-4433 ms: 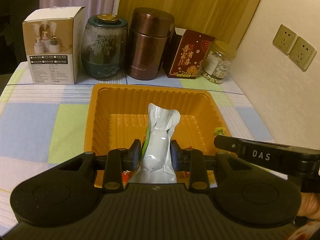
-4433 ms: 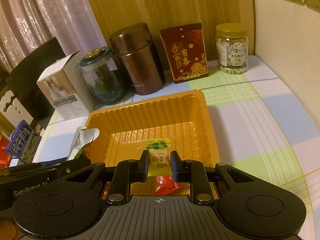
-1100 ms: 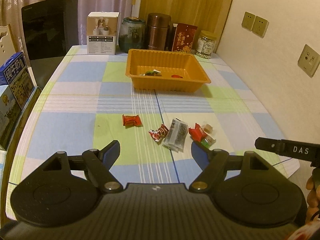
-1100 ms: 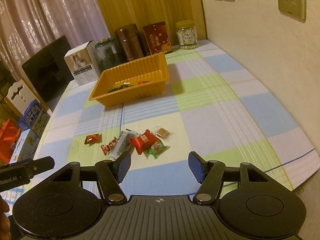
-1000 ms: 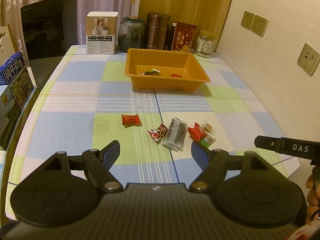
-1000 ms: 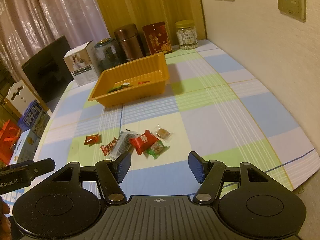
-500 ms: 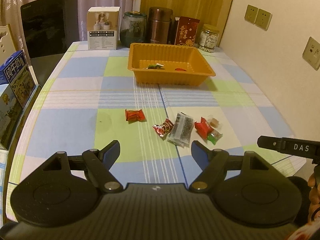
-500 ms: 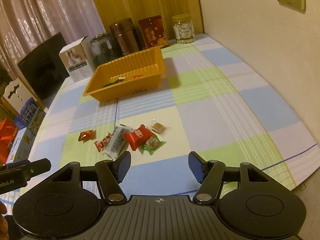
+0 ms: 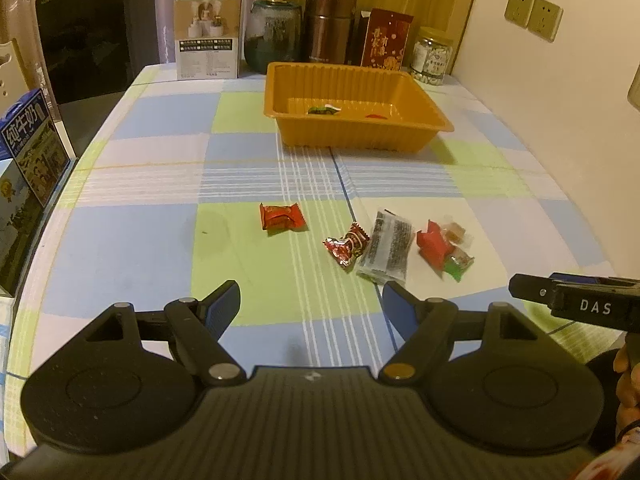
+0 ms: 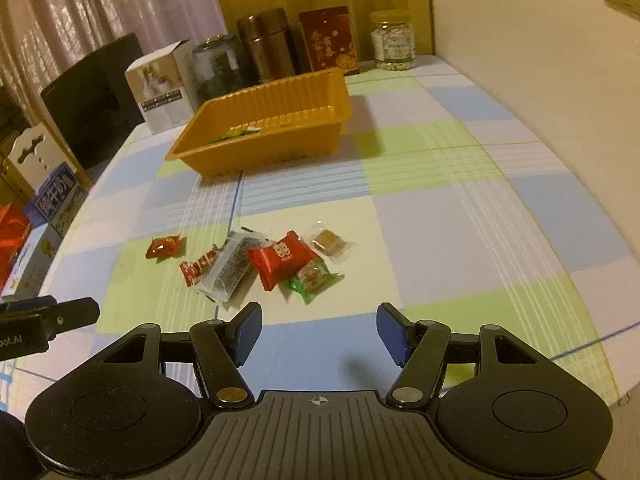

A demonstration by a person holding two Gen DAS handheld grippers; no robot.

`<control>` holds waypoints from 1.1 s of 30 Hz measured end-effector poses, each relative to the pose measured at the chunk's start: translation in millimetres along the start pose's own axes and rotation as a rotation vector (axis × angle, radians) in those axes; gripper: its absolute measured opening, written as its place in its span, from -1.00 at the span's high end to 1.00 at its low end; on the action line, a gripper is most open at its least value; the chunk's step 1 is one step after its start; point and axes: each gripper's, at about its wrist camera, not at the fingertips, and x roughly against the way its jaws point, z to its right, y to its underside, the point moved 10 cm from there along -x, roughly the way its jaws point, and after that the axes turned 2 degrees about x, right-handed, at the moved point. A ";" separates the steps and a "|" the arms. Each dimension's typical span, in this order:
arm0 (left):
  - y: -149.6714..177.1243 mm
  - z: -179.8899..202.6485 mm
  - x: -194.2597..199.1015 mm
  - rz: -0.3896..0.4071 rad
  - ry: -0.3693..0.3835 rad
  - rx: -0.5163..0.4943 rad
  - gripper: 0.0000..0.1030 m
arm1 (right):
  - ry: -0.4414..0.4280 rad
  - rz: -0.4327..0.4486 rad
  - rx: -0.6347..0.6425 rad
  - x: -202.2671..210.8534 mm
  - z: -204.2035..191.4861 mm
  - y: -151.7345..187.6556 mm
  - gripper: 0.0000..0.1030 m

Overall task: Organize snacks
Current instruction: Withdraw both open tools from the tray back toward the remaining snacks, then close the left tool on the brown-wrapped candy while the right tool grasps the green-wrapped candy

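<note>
Across the middle of both frames, small foil-and-plastic wrapped snacks [image 9: 386,250] lie clustered on the checked tablecloth [image 9: 132,240], well short of the ribbed orange plastic tray [image 9: 356,110]. Left gripper [image 9: 311,300] and right gripper [image 10: 319,333] hang spread and empty. Wrappers look light, crinkly and slippery (pinch the body, not a twisted end). Only the left view shows the red piece inside the tray.

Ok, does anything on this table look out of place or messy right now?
Nothing is spilled or damaged. Six wrapped snacks lie loose on the checked tablecloth instead of in the orange plastic tray: a red candy sits apart, and the big red packet overlaps the green-wrapped sweet in the cluster.
</note>
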 end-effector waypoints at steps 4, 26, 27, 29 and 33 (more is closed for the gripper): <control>-0.1 -1.6 -12.5 -0.009 0.001 -0.005 -0.47 | -0.001 -0.004 0.038 -16.0 -2.7 0.6 -0.23; -2.6 -7.6 -63.9 -0.064 0.015 0.007 -0.47 | 0.004 -0.025 -0.002 -92.4 -1.9 -7.8 0.16; -2.7 -8.0 -64.6 -0.064 0.015 0.007 -0.47 | 0.009 -0.017 -0.003 -93.8 -1.8 -9.5 0.16; -2.5 -8.6 -66.2 -0.067 0.014 0.010 -0.47 | 0.018 -0.009 -0.002 -96.5 -2.6 -11.8 0.15; -1.6 -8.9 -70.8 -0.075 0.015 0.011 -0.47 | 0.044 0.005 0.013 -101.1 -6.5 -14.1 0.16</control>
